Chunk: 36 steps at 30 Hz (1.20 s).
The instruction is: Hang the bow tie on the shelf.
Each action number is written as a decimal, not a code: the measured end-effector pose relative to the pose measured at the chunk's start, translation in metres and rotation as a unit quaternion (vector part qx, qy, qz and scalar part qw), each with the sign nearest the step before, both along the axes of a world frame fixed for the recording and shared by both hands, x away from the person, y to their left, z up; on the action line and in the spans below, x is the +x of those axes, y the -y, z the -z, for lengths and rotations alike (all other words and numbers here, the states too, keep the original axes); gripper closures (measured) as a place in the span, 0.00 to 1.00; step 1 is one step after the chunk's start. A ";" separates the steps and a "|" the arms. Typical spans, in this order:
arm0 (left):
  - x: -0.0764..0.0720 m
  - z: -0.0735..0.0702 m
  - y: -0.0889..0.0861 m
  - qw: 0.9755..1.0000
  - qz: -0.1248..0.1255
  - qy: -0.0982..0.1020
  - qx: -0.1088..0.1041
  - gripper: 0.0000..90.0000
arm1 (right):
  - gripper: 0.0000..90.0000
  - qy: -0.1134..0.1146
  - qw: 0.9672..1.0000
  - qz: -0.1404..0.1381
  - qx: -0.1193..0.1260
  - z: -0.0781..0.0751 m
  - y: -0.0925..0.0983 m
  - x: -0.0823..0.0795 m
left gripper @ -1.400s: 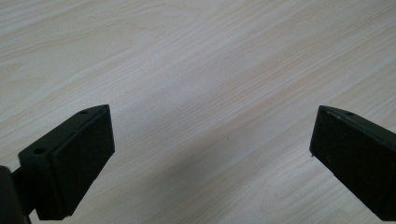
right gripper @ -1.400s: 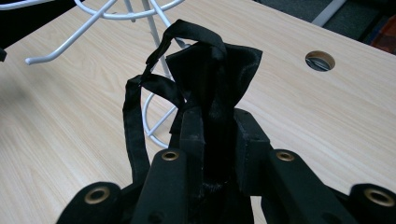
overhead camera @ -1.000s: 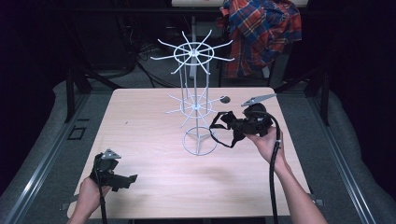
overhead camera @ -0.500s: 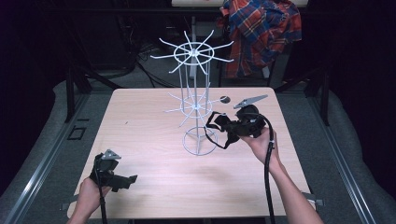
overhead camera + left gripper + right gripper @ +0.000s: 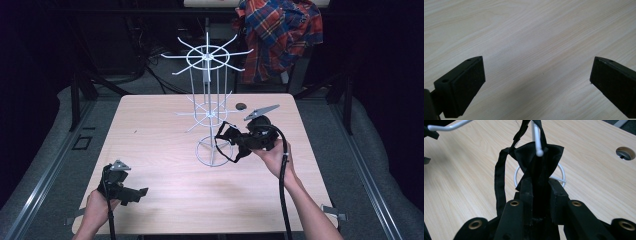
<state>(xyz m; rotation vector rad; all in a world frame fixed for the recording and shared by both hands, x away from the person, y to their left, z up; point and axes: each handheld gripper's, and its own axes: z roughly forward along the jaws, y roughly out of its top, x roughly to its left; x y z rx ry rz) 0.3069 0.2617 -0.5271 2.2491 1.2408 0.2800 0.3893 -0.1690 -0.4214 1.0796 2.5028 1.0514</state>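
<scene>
The right gripper [image 5: 537, 183] has its jaws closed on a black bow tie [image 5: 539, 157], pinching the folded cloth near its middle knot. In the high view the right gripper [image 5: 235, 137] holds this bow tie [image 5: 227, 134] just beside the lower arms of the white wire rack [image 5: 207, 107], above the rack's round base ring. In the right gripper view, one white prong [image 5: 537, 137] of the rack, with a small ball at its end, stands right in front of the bow; whether it touches the cloth I cannot tell. The thin black strap [image 5: 500, 185] hangs down in a loose loop on one side.

I judge that the bow tie is very light and soft. It does not keep its shape; it folds where it is pinched, and the strap swings freely. It is not fragile and not slippery, but the strap can easily catch on a wrong prong. The thick middle of the bow is a good place to hold, because this leaves the strap loop free for hanging.

The left gripper [image 5: 125, 187] rests low at the near left corner of the wooden table [image 5: 150, 130], with its jaws wide apart and nothing between them.
</scene>
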 end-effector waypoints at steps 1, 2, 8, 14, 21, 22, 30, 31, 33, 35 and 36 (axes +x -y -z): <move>0.000 0.000 0.002 1.000 0.001 0.000 -0.002 0.00 | 0.84 -0.002 1.000 -0.002 0.000 0.002 -0.002 0.000; 0.000 0.000 0.002 1.000 0.003 -0.001 0.000 0.00 | 0.84 -0.001 1.000 -0.005 -0.002 0.003 -0.003 0.000; 0.000 0.000 0.001 1.000 -0.003 0.001 0.001 0.00 | 0.84 -0.004 1.000 -0.002 -0.006 0.011 -0.005 0.002; 0.000 0.000 0.000 1.000 -0.005 0.002 0.004 0.00 | 0.83 0.000 1.000 0.004 -0.001 0.012 -0.003 0.003; 0.000 0.000 0.000 1.000 -0.003 0.000 0.007 0.00 | 0.83 -0.001 1.000 -0.002 -0.008 0.016 -0.011 0.004; 0.000 0.000 0.000 1.000 -0.003 0.001 0.007 0.00 | 0.83 0.002 1.000 -0.004 -0.008 0.017 -0.012 0.004; -0.001 0.001 -0.001 1.000 -0.003 -0.004 0.013 0.00 | 0.82 0.002 1.000 -0.001 -0.005 0.020 -0.013 0.007; -0.001 0.000 -0.001 1.000 -0.003 -0.003 0.014 0.00 | 0.82 0.003 1.000 0.001 -0.001 0.021 -0.014 0.007; -0.002 0.000 -0.001 1.000 -0.006 -0.002 0.012 0.00 | 0.82 0.000 1.000 0.003 0.003 0.021 -0.014 0.008; -0.002 0.000 -0.001 1.000 -0.008 -0.001 0.011 0.00 | 0.80 -0.001 1.000 0.006 0.002 0.023 -0.015 0.009; -0.002 0.000 -0.001 1.000 -0.008 -0.001 0.011 0.00 | 0.80 0.000 1.000 0.006 0.002 0.023 -0.015 0.009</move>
